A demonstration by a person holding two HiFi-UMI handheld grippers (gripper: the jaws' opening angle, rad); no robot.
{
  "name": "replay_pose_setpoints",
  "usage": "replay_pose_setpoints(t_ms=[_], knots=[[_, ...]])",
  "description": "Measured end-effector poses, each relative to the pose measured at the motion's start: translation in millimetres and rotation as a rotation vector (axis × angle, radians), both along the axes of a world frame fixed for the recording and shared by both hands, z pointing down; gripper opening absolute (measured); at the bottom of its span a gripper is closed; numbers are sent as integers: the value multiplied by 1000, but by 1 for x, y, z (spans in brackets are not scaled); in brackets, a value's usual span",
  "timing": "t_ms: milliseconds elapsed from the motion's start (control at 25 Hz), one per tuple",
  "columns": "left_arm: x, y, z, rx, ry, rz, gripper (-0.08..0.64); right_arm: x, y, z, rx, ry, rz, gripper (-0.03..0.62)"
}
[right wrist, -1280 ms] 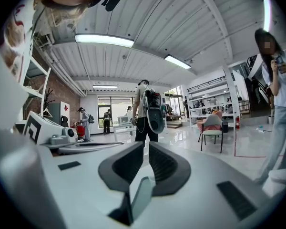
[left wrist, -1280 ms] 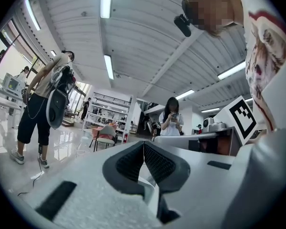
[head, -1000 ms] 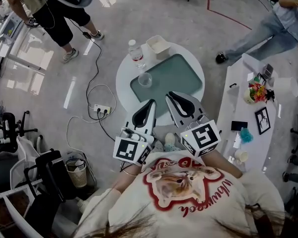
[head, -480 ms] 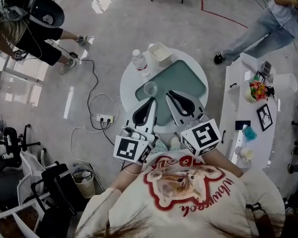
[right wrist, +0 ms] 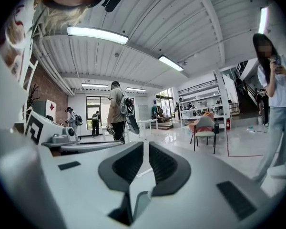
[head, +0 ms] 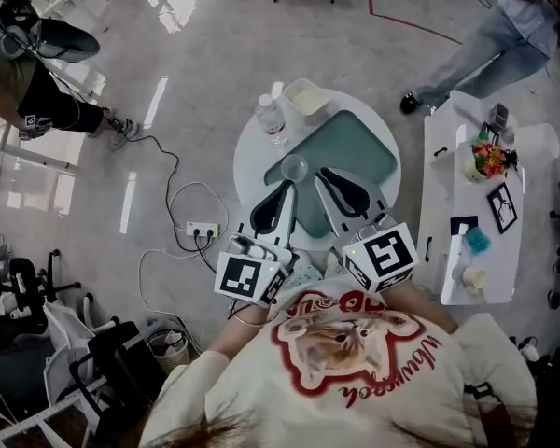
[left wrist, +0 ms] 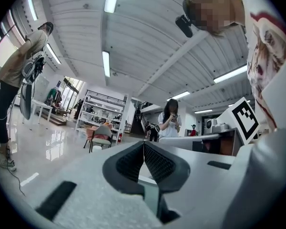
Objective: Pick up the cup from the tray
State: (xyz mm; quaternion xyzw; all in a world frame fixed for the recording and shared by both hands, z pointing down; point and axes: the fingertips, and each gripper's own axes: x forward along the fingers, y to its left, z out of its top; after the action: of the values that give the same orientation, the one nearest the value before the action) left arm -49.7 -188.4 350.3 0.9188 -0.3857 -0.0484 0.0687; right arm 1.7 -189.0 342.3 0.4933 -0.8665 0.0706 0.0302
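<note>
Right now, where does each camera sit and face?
Head view: on the head, steeply down at tray and cup; left gripper, right gripper, shirt show.
Left gripper view: on that gripper, level across the room; shut jaws, shirt.
Right gripper view: likewise, roughly level; shut jaws.
Both gripper views share the person holding a phone.

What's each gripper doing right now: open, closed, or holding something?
Left gripper: closed, holding nothing.
Right gripper: closed, holding nothing.
</note>
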Motion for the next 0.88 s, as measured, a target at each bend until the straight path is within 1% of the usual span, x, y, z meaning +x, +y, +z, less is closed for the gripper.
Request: replay_pose_setpoints(t_ms=[160,480,600,760,880], knots=[[3,-2,-2,12,-1,3,15,-2,-3,-3,14,4,-13,51],[0,-7,-4,-6,10,-39,15,-6,-8,-11,37,10,-82,51],[6,-5,2,-32,15,-45,15,-1,-7,-4,18,14,-80,52],[10,-5,8,-40,7,-39,15,2,-10,5,10,38,-83,54],[9,-7,12,-55,10,-51,15,4,-11,7,6,40,-78,73]])
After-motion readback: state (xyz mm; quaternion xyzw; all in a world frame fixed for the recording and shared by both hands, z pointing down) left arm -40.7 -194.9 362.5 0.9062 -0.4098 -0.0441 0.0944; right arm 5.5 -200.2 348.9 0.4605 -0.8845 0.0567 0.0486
